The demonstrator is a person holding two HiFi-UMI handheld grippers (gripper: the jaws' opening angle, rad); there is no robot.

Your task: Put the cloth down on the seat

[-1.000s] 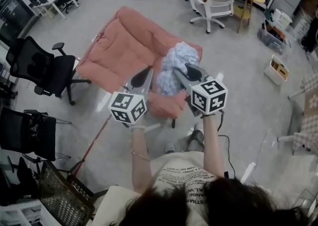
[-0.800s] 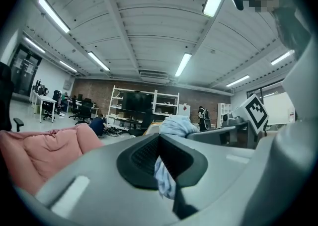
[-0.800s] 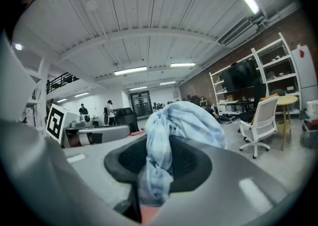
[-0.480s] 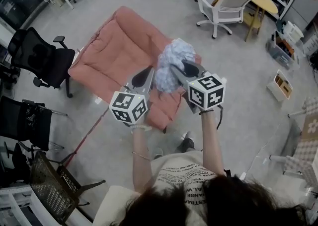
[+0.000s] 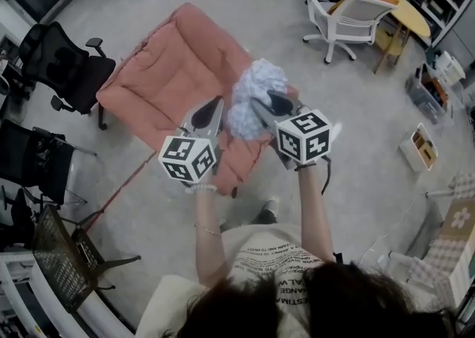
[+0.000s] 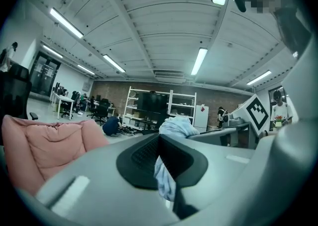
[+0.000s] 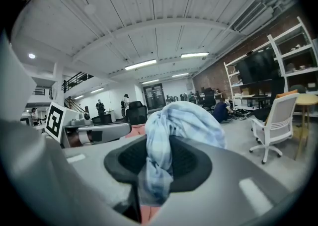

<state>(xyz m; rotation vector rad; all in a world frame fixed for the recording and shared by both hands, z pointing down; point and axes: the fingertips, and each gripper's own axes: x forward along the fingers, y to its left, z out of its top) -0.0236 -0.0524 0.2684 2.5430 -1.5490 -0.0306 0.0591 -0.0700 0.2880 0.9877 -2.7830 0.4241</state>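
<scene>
The left tongs (image 5: 210, 110) and right tongs (image 5: 269, 102) both pinch the bunched plaid cloth (image 5: 251, 91) above the near corner of the pink seat (image 5: 167, 69), whose cushion lies ahead-left.

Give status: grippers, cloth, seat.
Left gripper and right gripper both shut on cloth. Cloth bunched, held in the air over the pink seat, not yet down. Nothing seen in the way.
</scene>
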